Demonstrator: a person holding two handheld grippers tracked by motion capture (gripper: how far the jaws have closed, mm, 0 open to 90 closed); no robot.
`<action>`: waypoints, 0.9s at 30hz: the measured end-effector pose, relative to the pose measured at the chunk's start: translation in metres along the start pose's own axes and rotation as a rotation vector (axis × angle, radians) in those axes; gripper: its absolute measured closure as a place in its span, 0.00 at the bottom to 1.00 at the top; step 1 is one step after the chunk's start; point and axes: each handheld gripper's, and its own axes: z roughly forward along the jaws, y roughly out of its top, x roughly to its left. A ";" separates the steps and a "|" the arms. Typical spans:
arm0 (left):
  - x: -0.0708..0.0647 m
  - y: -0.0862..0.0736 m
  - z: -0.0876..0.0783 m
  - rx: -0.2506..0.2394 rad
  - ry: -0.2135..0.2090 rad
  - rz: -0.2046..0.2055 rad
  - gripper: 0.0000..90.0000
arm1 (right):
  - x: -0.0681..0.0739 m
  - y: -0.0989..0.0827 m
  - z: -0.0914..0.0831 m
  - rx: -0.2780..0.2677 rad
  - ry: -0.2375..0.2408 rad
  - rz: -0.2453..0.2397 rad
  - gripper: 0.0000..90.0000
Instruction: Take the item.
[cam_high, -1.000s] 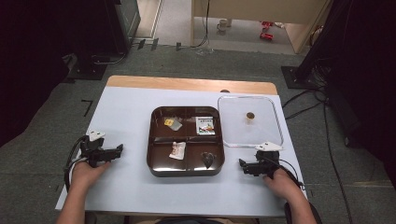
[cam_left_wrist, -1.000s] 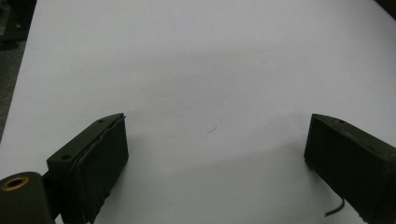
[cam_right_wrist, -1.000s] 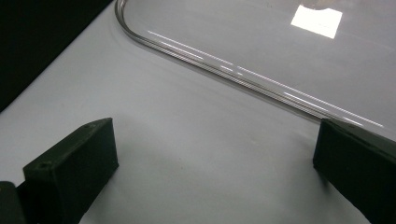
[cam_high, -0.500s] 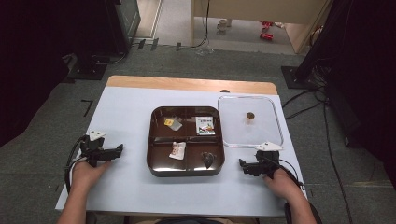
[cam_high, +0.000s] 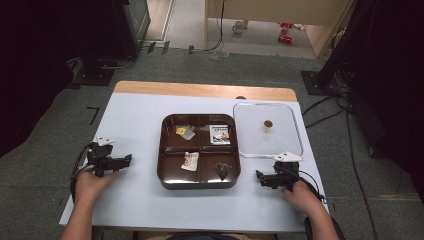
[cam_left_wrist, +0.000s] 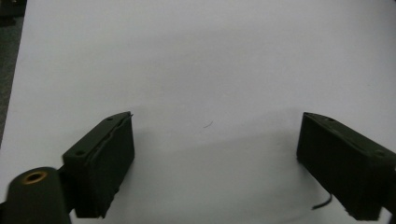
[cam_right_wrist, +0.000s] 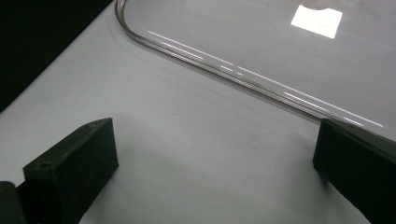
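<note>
White table (cam_high: 135, 125) carries three items, all resting flat. Largest is the dark brown four-compartment tray (cam_high: 200, 183), centred on the table. Just right of it, almost touching at the tray's far right edge, lies the clear square lid (cam_high: 245, 130) with a small brass-coloured knob (cam_high: 268, 124) at its middle. In the right gripper view the lid's rounded rim (cam_right_wrist: 219, 56) runs diagonally just beyond the jaw tips.

Tray contents: yellow-and-grey packet (cam_high: 185, 132) in far left compartment; white printed sachet (cam_high: 219, 134) far right; white-and-red wrapper (cam_high: 190, 161) near left; small dark piece (cam_high: 222, 170) near right, kind not readable.

Left gripper (cam_high: 122, 160): jaws spread wide, nothing between them, resting on bare table well left of the tray, pointing right toward it. Left gripper view shows plain table surface between the jaws.

Right gripper (cam_high: 259, 175): jaws also spread wide and empty, resting on the table just near-side of the lid's near edge, pointing left toward the tray.

Judgement: the lid is the likely object, and the right gripper is clearly the nearer one. The knob lies farther away from it, slightly left. A reach forward over the near rim looks needed.
</note>
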 end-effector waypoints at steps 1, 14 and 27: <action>-0.001 0.000 -0.001 0.004 -0.001 0.000 0.17 | 0.000 0.000 0.000 0.000 0.000 0.000 0.00; -0.002 0.009 -0.007 0.019 -0.076 0.006 0.35 | 0.000 0.000 0.000 0.000 0.000 0.000 0.00; 0.000 0.019 -0.018 -0.002 -0.165 0.003 0.33 | 0.000 0.000 0.000 0.000 0.000 0.000 0.00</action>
